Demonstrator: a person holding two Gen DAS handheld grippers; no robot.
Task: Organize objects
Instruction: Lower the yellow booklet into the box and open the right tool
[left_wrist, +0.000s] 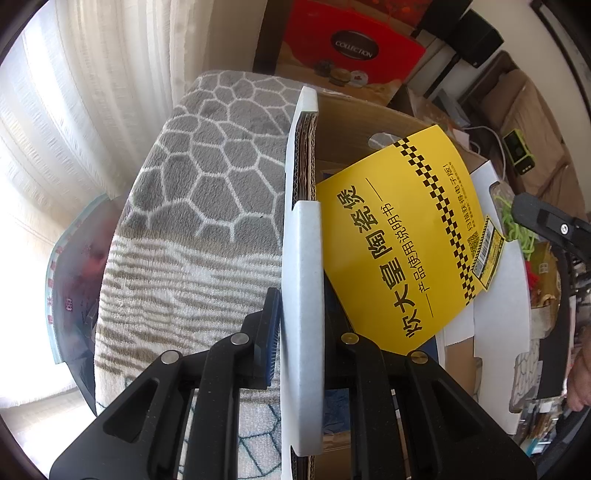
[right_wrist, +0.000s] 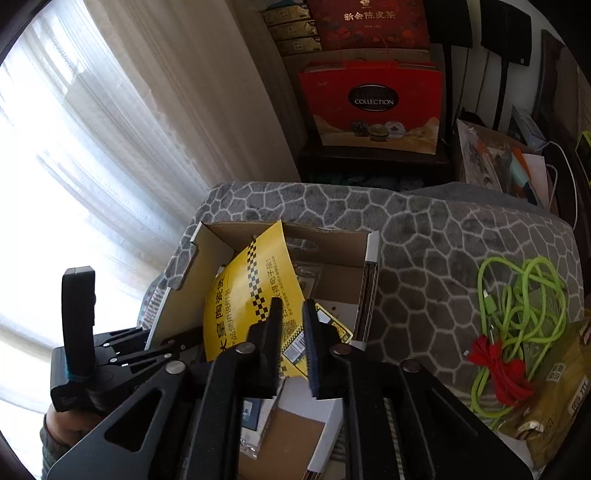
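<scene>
An open cardboard box (left_wrist: 347, 122) with white outer faces rests on a grey patterned blanket (left_wrist: 207, 177). My left gripper (left_wrist: 301, 310) is shut on the box's white side flap (left_wrist: 301, 258); its blue-padded finger (left_wrist: 271, 332) presses the outside, and the other finger is hidden behind the flap. A yellow instruction booklet (left_wrist: 399, 240) leans curled inside the box. In the right wrist view my right gripper (right_wrist: 293, 343) stands slightly open over the booklet's (right_wrist: 240, 295) lower corner, its pads not pressing it. The left gripper (right_wrist: 155, 343) grips the box's (right_wrist: 373, 280) left wall.
A tangled green cable (right_wrist: 517, 295) and a red cable (right_wrist: 498, 365) lie on the blanket (right_wrist: 424, 240) right of the box, beside a yellowish packet (right_wrist: 554, 398). A red gift box (right_wrist: 373, 107) stands on a dark shelf behind. White curtains (right_wrist: 110, 147) hang at the left.
</scene>
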